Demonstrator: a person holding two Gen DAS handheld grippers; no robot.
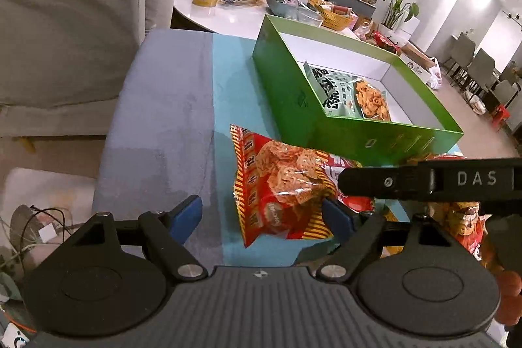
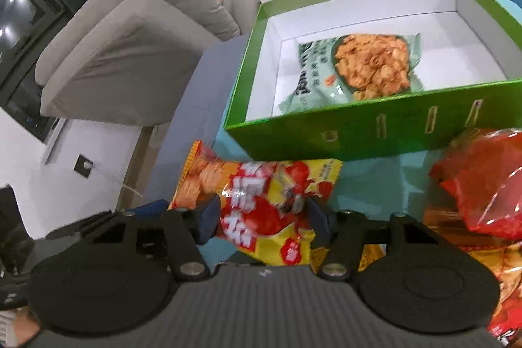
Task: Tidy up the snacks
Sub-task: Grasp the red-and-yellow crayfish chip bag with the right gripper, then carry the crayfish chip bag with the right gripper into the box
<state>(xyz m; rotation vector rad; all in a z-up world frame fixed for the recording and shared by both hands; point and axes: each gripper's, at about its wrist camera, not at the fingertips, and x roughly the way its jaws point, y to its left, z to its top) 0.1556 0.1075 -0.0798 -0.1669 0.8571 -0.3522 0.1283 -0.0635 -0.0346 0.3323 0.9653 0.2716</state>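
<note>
Between right gripper fingers, red-yellow snack bag

You can read the white letters "DAS" on the black bar of the other gripper, at the right of the left wrist view. The red snack bag, the pale green bag in the box and the red-and-yellow bag carry large printed characters, too distorted to make out.
</note>
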